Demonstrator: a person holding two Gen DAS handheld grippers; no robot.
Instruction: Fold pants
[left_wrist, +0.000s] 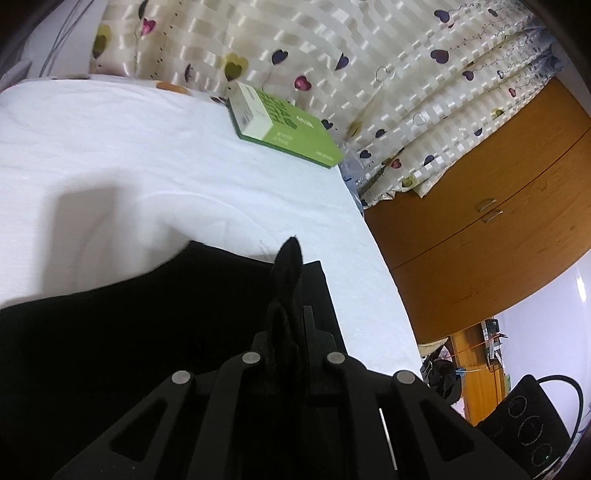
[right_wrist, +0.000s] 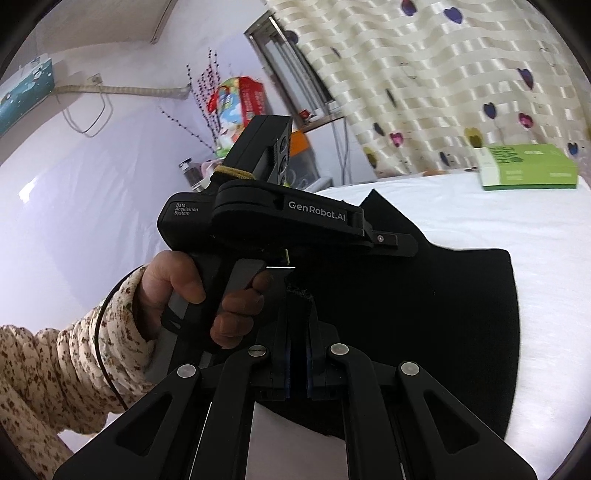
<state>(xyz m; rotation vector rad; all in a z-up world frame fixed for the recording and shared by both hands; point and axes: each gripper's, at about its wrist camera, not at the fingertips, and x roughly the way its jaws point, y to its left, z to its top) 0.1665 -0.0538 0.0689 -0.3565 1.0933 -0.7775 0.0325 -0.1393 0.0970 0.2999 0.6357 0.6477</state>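
Note:
The black pants (left_wrist: 129, 325) lie on a white sheet (left_wrist: 147, 155). In the left wrist view my left gripper (left_wrist: 291, 295) is shut on a bunched edge of the pants, and a tuft of cloth sticks up past the fingers. In the right wrist view my right gripper (right_wrist: 298, 306) is shut on another edge of the pants (right_wrist: 424, 314), which spread flat to the right. The left gripper's body (right_wrist: 280, 221), held in a hand, crosses just above and left of the right fingers.
A green and white box (left_wrist: 284, 122) lies at the sheet's far edge, also in the right wrist view (right_wrist: 528, 166). A heart-patterned curtain (left_wrist: 369, 74) hangs behind. A wooden cabinet (left_wrist: 498, 240) stands beside the bed. A black device (left_wrist: 532, 424) sits low right.

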